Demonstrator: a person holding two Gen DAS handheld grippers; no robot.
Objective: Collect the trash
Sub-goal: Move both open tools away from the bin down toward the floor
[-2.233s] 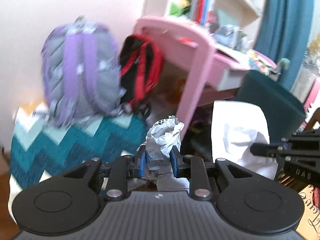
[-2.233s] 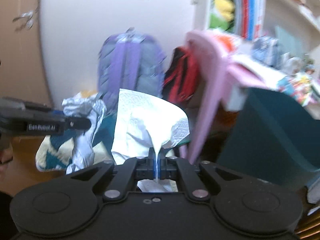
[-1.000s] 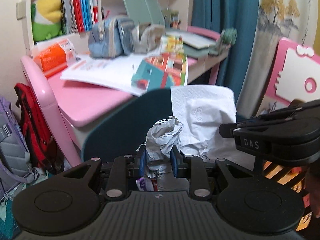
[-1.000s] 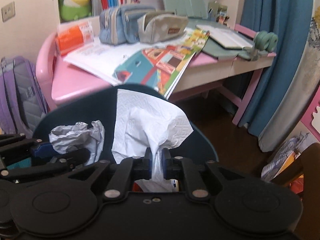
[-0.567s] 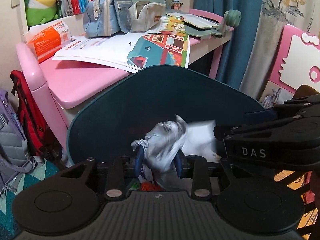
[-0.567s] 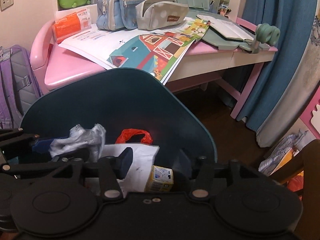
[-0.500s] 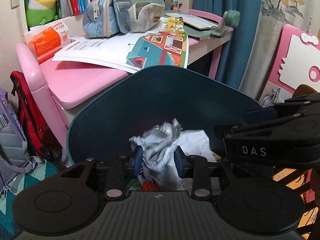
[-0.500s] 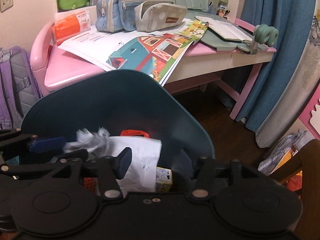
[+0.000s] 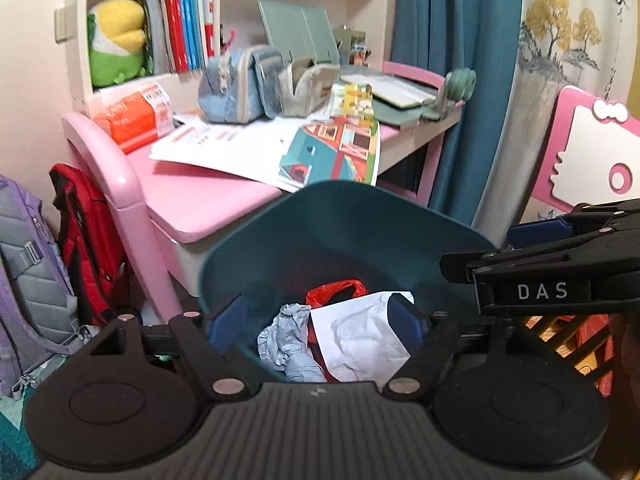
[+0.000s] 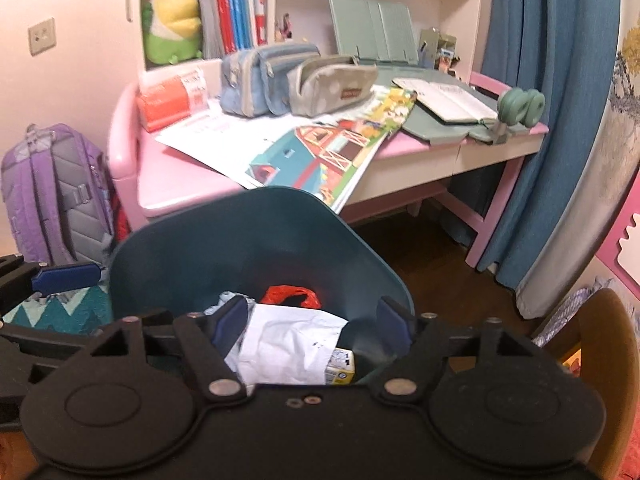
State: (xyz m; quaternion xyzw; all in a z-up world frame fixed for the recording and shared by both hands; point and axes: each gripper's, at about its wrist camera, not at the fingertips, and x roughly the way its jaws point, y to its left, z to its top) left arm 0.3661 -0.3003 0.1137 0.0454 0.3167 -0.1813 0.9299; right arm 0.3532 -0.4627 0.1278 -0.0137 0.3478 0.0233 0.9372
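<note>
Trash is lying inside the dark teal bin, which is standing in front of the pink desk, probably so that both hands are reaching it easily. The left gripper is hanging over the bin mouth with its jaws wide apart and empty; just below it the crumpled grey paper and the white tissue are resting on a red bag. The right gripper is also spread apart, holding nothing, above the same tissue and a small yellow carton. On its side, in the left view, I am reading "DAS". The orange box is carrying print too blurred to read.
</note>
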